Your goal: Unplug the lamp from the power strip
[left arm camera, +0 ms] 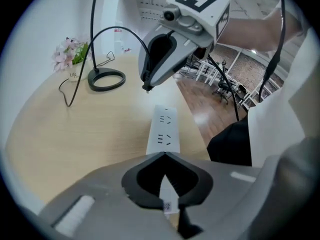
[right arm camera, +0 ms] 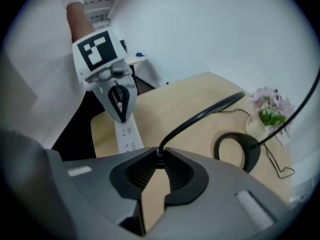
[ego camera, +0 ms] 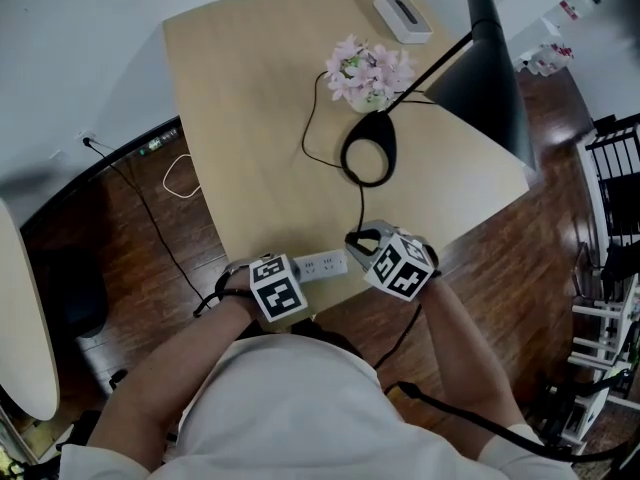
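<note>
A white power strip (ego camera: 322, 265) lies at the table's near edge. My left gripper (ego camera: 290, 273) is shut on its near end, seen close in the left gripper view (left arm camera: 164, 155); the sockets on the strip (left arm camera: 166, 126) show nothing plugged in. My right gripper (ego camera: 355, 240) hangs just above the strip's far end (left arm camera: 147, 86), shut on the lamp plug (right arm camera: 159, 151). The black cord (right arm camera: 205, 114) arcs from its tips toward the lamp's ring base (ego camera: 368, 150). The plug itself is mostly hidden between the pads.
The lamp's black shade (ego camera: 490, 78) leans over the table's right side. A vase of pink flowers (ego camera: 368, 73) and a white box (ego camera: 403, 16) stand at the far end. More cables (ego camera: 178, 176) lie on the wooden floor to the left.
</note>
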Tool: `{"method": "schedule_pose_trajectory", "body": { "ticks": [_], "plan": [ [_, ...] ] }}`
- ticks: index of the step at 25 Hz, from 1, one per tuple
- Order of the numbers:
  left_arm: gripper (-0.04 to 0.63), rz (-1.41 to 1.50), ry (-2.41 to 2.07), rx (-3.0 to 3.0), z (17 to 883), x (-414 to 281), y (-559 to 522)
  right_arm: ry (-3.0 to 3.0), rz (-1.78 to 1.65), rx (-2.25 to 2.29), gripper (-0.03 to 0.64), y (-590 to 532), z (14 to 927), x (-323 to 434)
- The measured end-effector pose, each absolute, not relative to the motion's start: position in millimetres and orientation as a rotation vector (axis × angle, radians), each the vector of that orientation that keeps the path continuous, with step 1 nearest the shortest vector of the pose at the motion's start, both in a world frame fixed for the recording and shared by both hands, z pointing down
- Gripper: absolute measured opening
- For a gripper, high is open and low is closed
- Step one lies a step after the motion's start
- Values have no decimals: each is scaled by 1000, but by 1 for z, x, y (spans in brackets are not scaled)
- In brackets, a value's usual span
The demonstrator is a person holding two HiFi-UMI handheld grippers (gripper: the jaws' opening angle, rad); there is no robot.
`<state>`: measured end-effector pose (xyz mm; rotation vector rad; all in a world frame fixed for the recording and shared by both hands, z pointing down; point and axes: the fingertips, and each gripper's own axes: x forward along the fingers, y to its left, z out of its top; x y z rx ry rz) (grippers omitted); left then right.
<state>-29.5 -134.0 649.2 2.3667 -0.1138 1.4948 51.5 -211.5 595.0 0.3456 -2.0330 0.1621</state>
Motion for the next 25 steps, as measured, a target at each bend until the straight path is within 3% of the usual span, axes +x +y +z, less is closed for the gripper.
{"method": "schedule_pose_trajectory", "body": {
  "ticks": [6,17,22,25],
  "plan": [
    [2,1491,-130,2355,650,-30,-134,-1944,269,348,55,-194,634,86],
    [5,1482,-207,2386,651,-32,-134,-1998,259,347,59,-195,647,79],
    [9,1418,-306,2424,639,-34,-145,-2049,314,374,108,-192,645,82],
    [60,1355,-394,2440,627,-38,-151,-2077,336,421,149,-192,644,88]
  ]
}}
